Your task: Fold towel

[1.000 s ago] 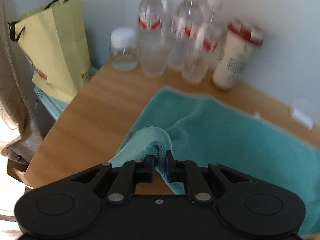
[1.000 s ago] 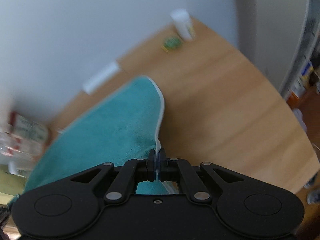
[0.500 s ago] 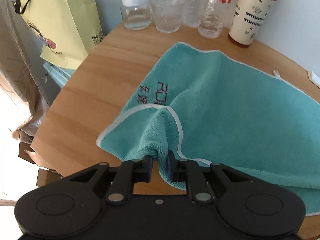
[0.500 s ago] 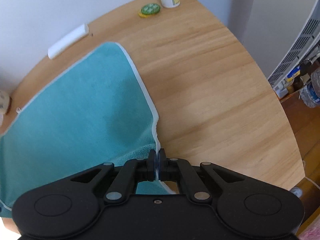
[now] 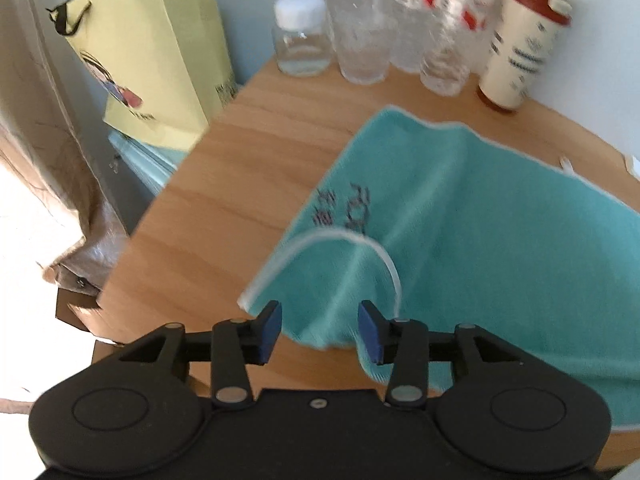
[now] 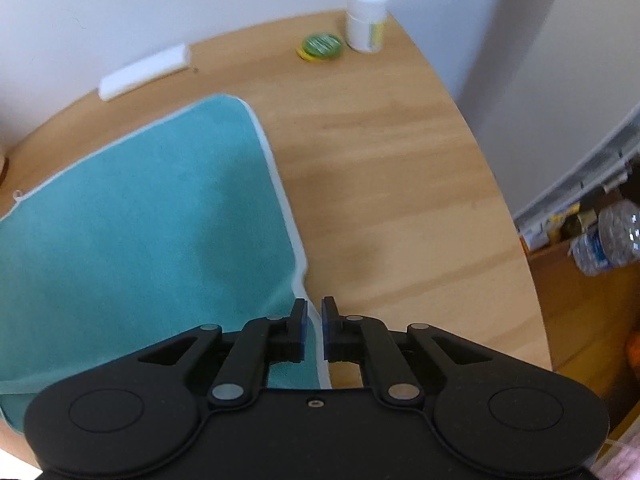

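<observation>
Table (image 6: 400,200): wood, round edge. Towel (image 5: 500,240): teal, lying on table, near corner folded over onto itself. Left gripper (image 5: 319,330): jaws wide apart, empty, above folded corner. Right gripper (image 6: 314,328): jaws slightly parted, towel's white hem between them, not clamped.

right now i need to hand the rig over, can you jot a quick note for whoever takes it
Left gripper: open, holding nothing, hovering over the near left corner of the towel, which lies flopped over onto the cloth.
Right gripper: jaws slightly apart, no grip; the towel's white-trimmed right edge runs between the fingers.
Towel: teal, spread on the wooden table, printed lettering face up, bottles and a cup behind its far edge.
Done: only that corner is turned over; no clean fold visible.
Left: regrip both near corners, carry them to the far edge, flatten, repeat.
</observation>
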